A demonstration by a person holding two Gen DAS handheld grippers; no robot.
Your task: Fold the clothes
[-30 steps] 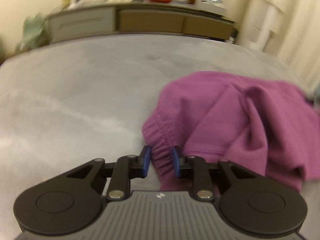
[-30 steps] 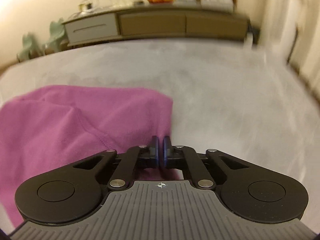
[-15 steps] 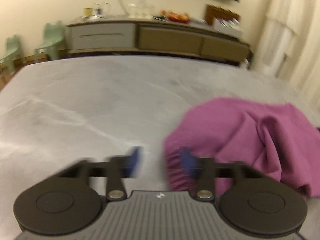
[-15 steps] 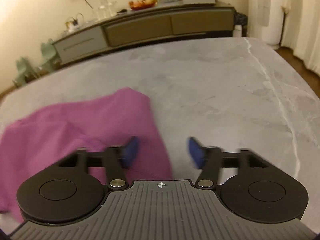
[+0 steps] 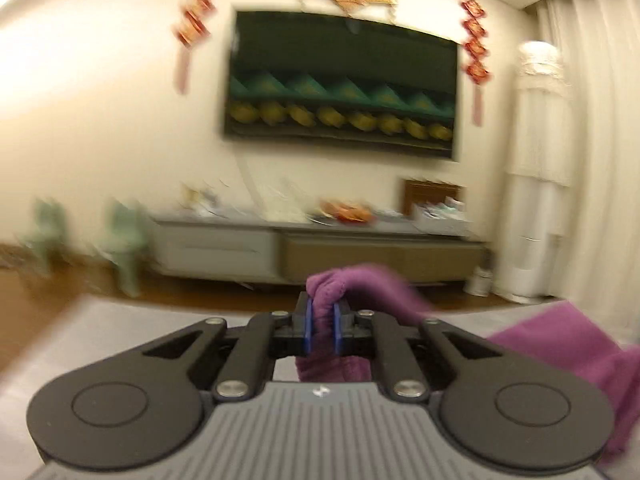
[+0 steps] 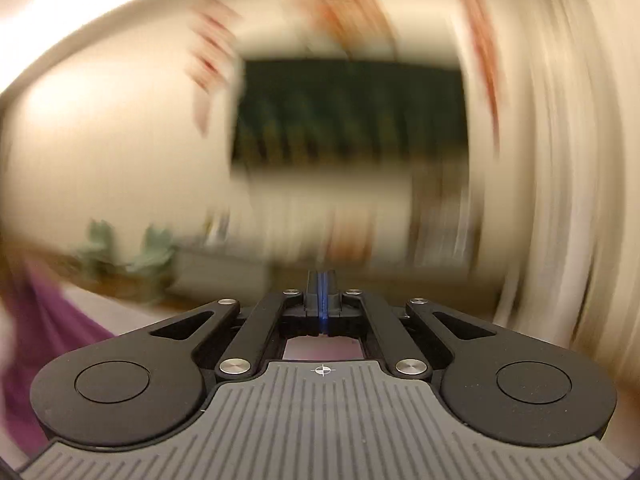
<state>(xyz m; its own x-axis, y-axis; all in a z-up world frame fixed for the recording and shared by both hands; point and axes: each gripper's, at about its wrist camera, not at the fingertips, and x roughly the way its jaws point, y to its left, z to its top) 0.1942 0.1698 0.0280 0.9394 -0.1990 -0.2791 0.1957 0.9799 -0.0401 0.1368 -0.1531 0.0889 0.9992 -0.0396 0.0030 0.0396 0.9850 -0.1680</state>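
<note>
My left gripper [image 5: 321, 312] is shut on the gathered waistband of a purple garment [image 5: 560, 344]. The cloth bunches between the blue pads and hangs down and to the right, lifted above the grey table [image 5: 120, 320]. My right gripper [image 6: 322, 280] has its pads pressed together. Purple cloth [image 6: 320, 348] shows beneath its jaws and more of the garment hangs at the left edge [image 6: 44, 336]. The right wrist view is heavily blurred, so the pinch point itself is hidden.
A low sideboard [image 5: 320, 248] with dishes stands against the far wall under a wall-mounted TV [image 5: 340, 84]. Two small green chairs [image 5: 124, 232] stand at the left. White curtains [image 5: 592, 160] hang at the right.
Both grippers were open half a second ago beside the garment on the table. Both have closed and swung upward, lifting the garment; the views now face the wall.
</note>
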